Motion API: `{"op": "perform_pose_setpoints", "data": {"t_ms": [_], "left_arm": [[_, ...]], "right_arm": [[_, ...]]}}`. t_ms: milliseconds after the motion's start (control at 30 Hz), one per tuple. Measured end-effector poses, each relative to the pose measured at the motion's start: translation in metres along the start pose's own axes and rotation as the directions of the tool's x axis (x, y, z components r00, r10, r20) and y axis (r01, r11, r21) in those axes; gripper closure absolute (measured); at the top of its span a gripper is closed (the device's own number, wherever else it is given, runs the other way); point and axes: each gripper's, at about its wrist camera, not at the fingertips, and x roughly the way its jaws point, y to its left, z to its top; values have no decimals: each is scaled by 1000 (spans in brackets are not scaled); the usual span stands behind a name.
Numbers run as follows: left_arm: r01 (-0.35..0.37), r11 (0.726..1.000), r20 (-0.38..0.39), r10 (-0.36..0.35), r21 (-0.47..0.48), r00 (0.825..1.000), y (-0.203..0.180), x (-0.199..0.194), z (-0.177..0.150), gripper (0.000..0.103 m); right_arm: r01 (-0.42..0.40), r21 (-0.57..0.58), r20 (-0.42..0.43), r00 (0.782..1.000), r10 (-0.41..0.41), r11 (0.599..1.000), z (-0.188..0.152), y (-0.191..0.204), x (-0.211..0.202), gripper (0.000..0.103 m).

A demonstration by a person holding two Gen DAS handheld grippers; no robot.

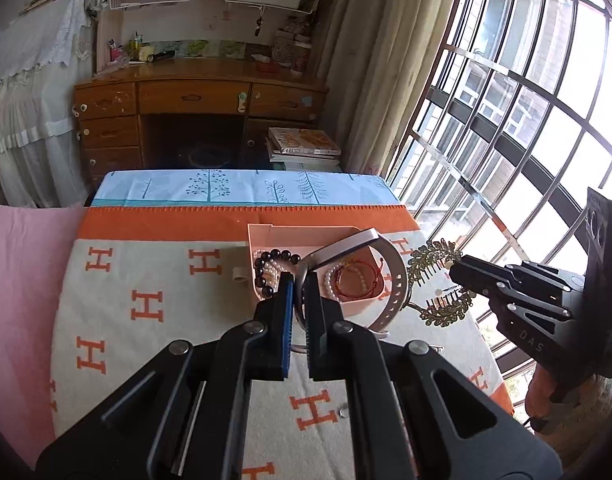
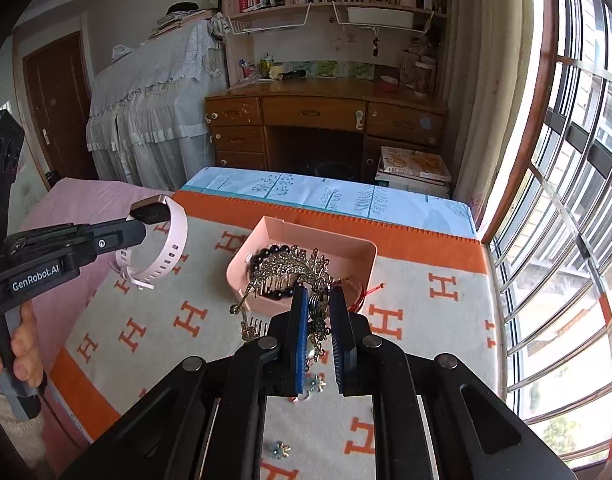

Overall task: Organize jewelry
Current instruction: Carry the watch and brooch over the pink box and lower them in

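While the watch [image 2: 155, 240] is pinched by the left gripper [image 1: 299, 280] and the hair comb [image 2: 289, 270] by the right gripper [image 2: 320, 300], its teeth could be snagged on beads [image 2: 265, 256] in the tray [image 2: 362, 248].

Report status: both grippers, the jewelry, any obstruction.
Left gripper shut on pink watch. Right gripper shut on gold hair comb. Pink box holds bracelets, unobstructed.

Ahead of the left gripper [image 1: 299, 284], the pink tray [image 1: 265, 236] is crowded with dark beads [image 1: 275, 258], pearls and a red cord bracelet [image 1: 352, 280]; the watch [image 1: 390, 280] in its jaws hangs over the tray's near rim. To its left, the H-patterned blanket [image 1: 145, 280] lies bare. The right gripper [image 2: 318, 300] and its gold comb [image 2: 285, 268] block the tray's near edge, while small blue ornaments [image 2: 279, 450] dot the cloth under those jaws.
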Motion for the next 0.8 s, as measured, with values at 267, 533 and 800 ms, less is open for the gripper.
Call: {"op": "perform_pose_setpoints", "data": {"t_ms": [267,533,800], "left_arm": [[25,999,-84,-28,-29,996,1,85,25,100],[-47,997,-159,37,-56,987,17,166,13,100],[-144,989,-173,137,-27,975,19,186,5,89]], "right_arm": [[5,130,-50,999,1,991,49,-24,82,92],[82,158,-116,991,-64,984,46,-34,162,92],[100,157,-152,985,-76,982,35,-41,220,92]]}}
